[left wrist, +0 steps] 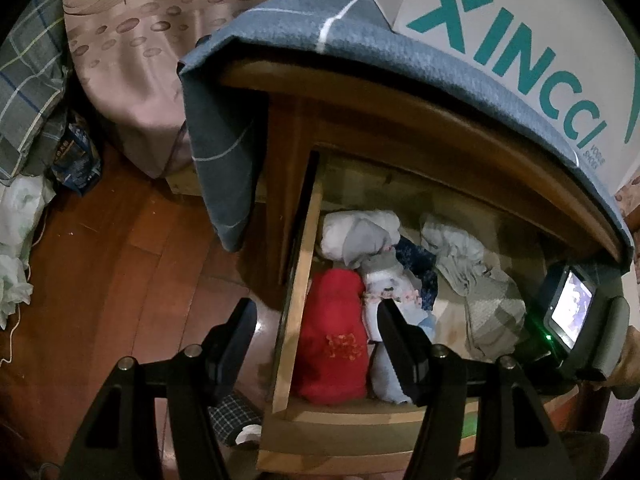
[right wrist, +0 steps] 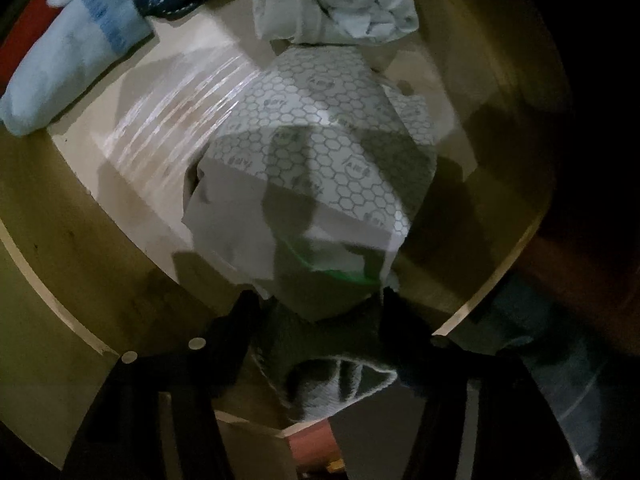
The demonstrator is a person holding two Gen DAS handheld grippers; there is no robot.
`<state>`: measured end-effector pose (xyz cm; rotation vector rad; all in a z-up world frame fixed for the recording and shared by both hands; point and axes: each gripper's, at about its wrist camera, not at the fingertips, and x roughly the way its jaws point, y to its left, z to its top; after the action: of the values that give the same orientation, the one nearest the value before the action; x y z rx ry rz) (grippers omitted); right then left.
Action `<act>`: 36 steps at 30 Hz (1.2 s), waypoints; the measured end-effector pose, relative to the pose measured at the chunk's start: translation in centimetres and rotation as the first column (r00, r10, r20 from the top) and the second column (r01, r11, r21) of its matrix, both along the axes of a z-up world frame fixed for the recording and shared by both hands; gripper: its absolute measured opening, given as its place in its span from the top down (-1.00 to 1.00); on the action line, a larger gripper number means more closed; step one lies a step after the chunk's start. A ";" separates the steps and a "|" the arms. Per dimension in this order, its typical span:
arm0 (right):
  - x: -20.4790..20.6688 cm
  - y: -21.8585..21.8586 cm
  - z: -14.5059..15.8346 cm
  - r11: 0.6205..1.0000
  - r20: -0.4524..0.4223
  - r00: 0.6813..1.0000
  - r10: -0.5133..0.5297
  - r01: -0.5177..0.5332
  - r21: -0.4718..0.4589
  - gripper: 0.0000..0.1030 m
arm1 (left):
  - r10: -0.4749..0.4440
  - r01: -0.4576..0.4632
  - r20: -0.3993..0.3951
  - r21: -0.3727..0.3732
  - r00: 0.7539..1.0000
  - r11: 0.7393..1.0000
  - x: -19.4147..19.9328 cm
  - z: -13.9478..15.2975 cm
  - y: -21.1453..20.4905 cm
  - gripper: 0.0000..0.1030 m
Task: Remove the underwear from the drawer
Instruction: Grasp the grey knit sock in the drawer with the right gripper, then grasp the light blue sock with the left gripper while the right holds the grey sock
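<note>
Below the cloth-draped nightstand (left wrist: 400,92) w/ a white shoebox (left wrist: 520,40) on top, the wooden drawer (left wrist: 298,300) stands pulled open over a dark wood floor (left wrist: 120,280). Inside it, left side: a red garment (left wrist: 334,344) against the side wall, a white roll (left wrist: 360,236) behind it, a navy floral piece (left wrist: 420,264) and a pale blue one (left wrist: 428,326) alongside. Right side: a crumpled grey-white piece (left wrist: 452,248) at the back, and nearer the front the grey honeycomb-print underwear (right wrist: 320,152), lying on the bare drawer bottom (right wrist: 168,120).

Left gripper (left wrist: 316,320) hangs above the drawer's left wall, jaws apart, nothing between them; it straddles the wall only in line of sight.

Right gripper (right wrist: 316,320) is down inside the drawer, pointing steeply down at the honeycomb underwear. Fabric fills the gap between its fingers (right wrist: 224,320), bunched up there, but that view is dark and blurred, so I can't tell if the pads are pinching yet.

Step, by my read: grasping the underwear, lift not begun. Next move needs a firm close on the bunched cloth, then a straight rise clear of the drawer front, w/out snagging the crumpled piece touching its far edge.
</note>
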<state>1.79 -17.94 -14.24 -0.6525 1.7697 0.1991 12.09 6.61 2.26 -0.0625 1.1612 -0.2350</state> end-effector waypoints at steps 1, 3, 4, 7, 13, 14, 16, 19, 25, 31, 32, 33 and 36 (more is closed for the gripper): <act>-0.1 0.1 -0.1 1.000 -0.005 1.000 0.019 -0.019 -0.004 -0.09 | -0.003 0.003 0.000 0.000 1.000 1.000 0.0 0.0 0.0 -0.25; -0.8 0.1 -0.4 0.999 -0.005 0.999 0.033 -0.033 -0.013 -0.08 | -0.011 0.011 0.006 0.010 1.000 1.000 -0.1 0.0 -0.1 -0.25; -0.8 0.1 -0.4 0.999 -0.005 1.000 0.031 -0.031 -0.017 -0.07 | -0.015 0.015 0.007 0.012 1.000 1.000 -0.1 0.0 -0.2 -0.25; -1.3 0.0 -0.6 0.997 0.004 0.998 0.059 -0.059 -0.043 0.07 | -0.025 0.025 0.004 0.015 1.000 1.000 -0.2 0.0 -0.5 -0.25; -1.5 -0.6 0.0 0.999 0.071 0.997 0.002 0.000 -0.033 0.35 | -0.028 0.028 0.002 0.021 1.000 0.999 -0.3 -0.1 -0.8 -0.25; -1.6 -0.7 0.3 1.000 0.081 0.997 -0.009 0.011 -0.027 0.38 | -0.031 0.031 0.000 0.021 1.000 0.999 -0.3 -0.2 -0.9 -0.25; -1.9 -1.2 1.1 0.997 0.120 0.990 -0.072 0.071 0.013 0.48 | -0.034 0.034 -0.002 0.025 0.999 0.999 -0.4 -0.3 -1.1 -0.25; -2.6 -2.1 2.5 0.985 0.156 0.975 -0.159 0.146 0.093 0.51 | -0.047 0.047 0.004 0.040 0.999 0.998 -0.6 -0.4 -1.5 -0.25; -4.2 -4.3 3.9 0.904 0.172 0.909 -0.379 0.325 0.278 0.53 | -0.095 0.095 0.006 0.070 0.995 0.993 -1.4 -0.7 -3.3 -0.25; -5.2 -6.2 6.1 0.797 0.183 0.818 -0.545 0.438 0.416 0.54 | -0.130 0.131 -0.036 0.051 0.991 0.990 -1.6 -1.3 -4.8 -0.25; -5.5 -6.5 6.6 0.776 0.194 0.796 -0.573 0.451 0.441 0.54 | -0.142 0.144 -0.049 0.043 0.989 0.989 -1.6 -1.5 -5.1 -0.25; -5.5 -6.9 7.0 0.762 0.198 0.782 -0.591 0.459 0.457 0.54 | -0.151 0.154 -0.063 0.039 0.986 0.987 -1.6 -1.7 -5.4 -0.25; -5.8 -8.1 8.8 0.658 0.194 0.689 -0.698 0.510 0.554 0.54 | -0.187 0.191 -0.111 0.026 0.976 0.981 -1.8 -2.6 -6.3 -0.25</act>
<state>-3.98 -26.00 -5.48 0.2821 1.3746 0.0008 10.27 0.36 -0.30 0.0686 1.2807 -0.3822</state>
